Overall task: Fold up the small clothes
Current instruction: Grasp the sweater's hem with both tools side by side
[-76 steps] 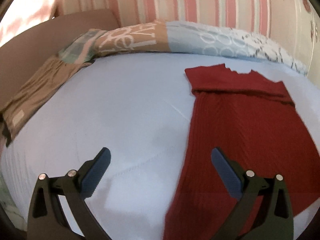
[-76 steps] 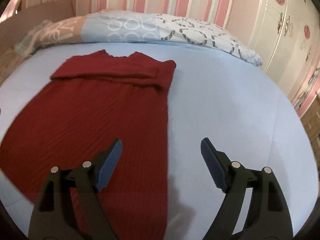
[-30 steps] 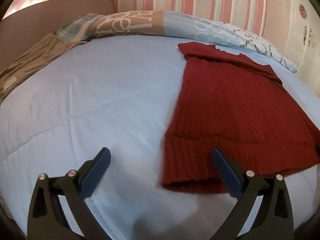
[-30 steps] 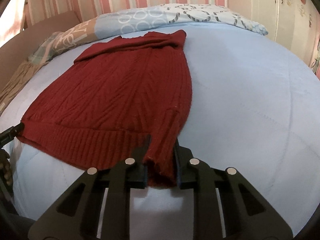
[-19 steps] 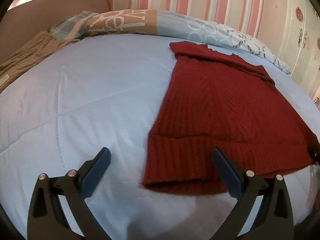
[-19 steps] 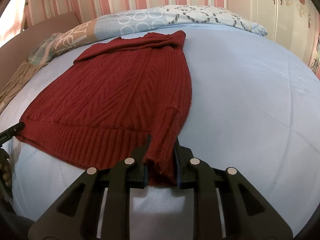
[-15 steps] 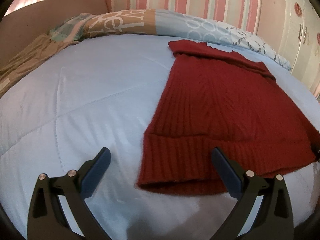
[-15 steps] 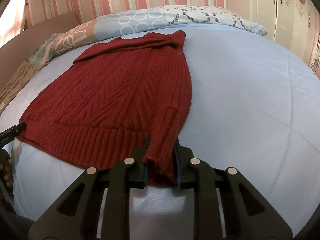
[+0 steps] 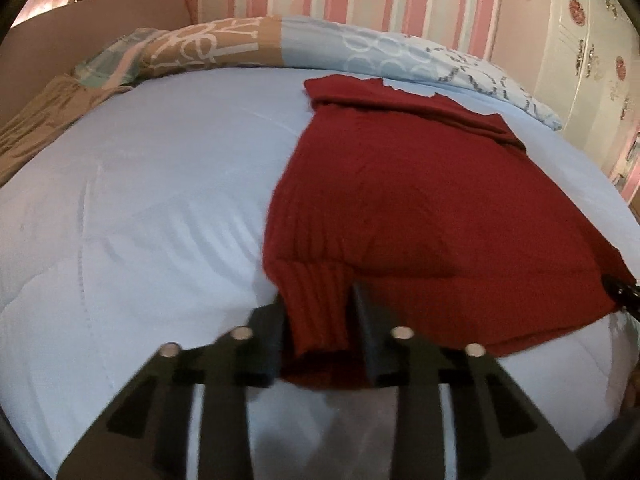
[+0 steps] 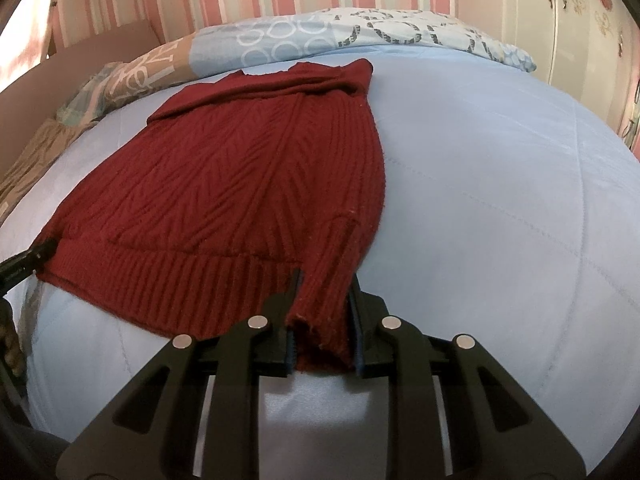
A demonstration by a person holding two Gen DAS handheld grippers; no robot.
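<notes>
At the near edge of the bed (image 10: 500, 200), both tools clamp the ribbed hem of the red sweater (image 10: 248, 168) — the left gripper (image 9: 318, 344) on its left corner, the right gripper (image 10: 320, 332) on its right — likely so the hem can lift evenly. Beyond, the sweater lies flat, collar toward the patterned pillow (image 10: 320, 32).

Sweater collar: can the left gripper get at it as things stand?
Probably not yet: the left gripper is shut on the sweater hem, and the collar lies at the garment's far end.
</notes>
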